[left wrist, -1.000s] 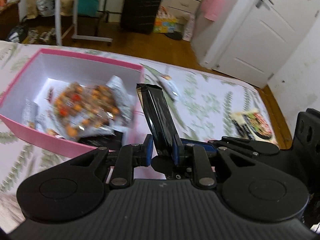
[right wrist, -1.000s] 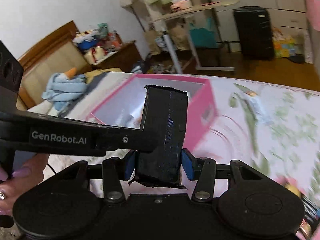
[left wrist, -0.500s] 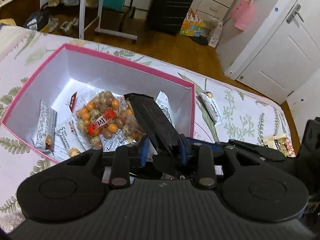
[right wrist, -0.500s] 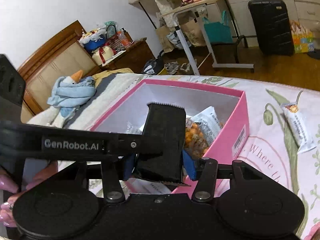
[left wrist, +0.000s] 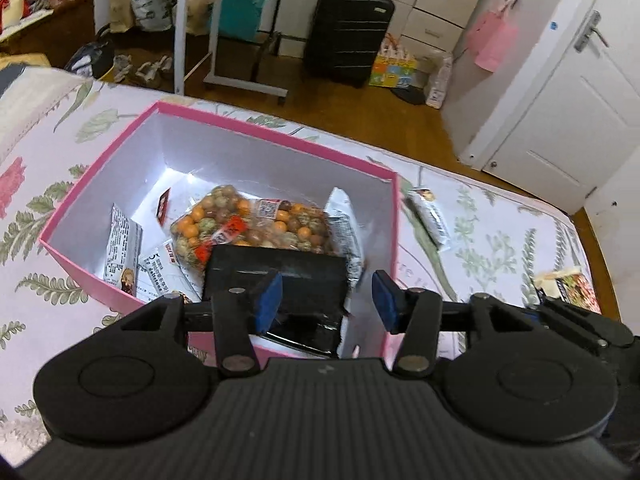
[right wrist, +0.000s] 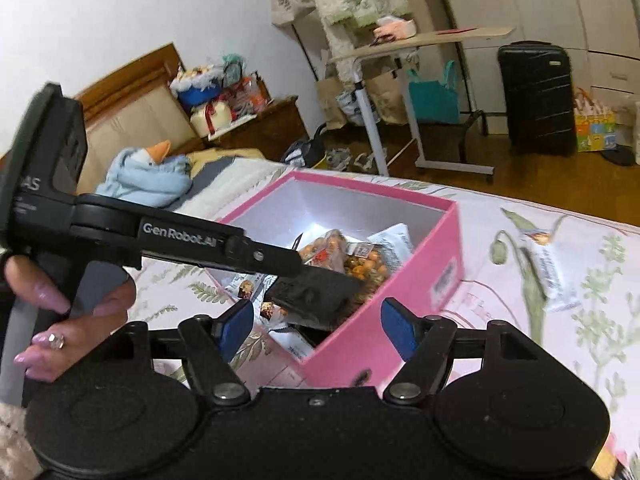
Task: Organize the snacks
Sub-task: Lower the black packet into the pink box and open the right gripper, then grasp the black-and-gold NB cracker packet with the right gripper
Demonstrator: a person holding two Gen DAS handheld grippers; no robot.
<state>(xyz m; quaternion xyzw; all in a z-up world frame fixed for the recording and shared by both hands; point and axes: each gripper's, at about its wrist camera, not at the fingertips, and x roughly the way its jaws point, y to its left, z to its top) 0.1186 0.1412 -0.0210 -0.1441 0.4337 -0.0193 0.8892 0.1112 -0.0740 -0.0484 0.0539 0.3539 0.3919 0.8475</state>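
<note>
Black snack packet (left wrist: 276,280) just dropped into the pink box (left wrist: 394,216); left tool (left wrist: 326,300) and right tool (right wrist: 318,330) both spread apart now, white packet (left wrist: 432,220) at 2 o'clock probably next.

Black suitcase (left wrist: 347,34), rolling side table (right wrist: 420,40), possibly shoes beneath.

"GenRobot.AI" on left tool (right wrist: 280,258)

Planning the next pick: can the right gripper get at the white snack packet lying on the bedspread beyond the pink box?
Probably yes. The right gripper is open and empty, and the white snack packet lies alone on the bedspread, right of the pink box, with nothing on it.
</note>
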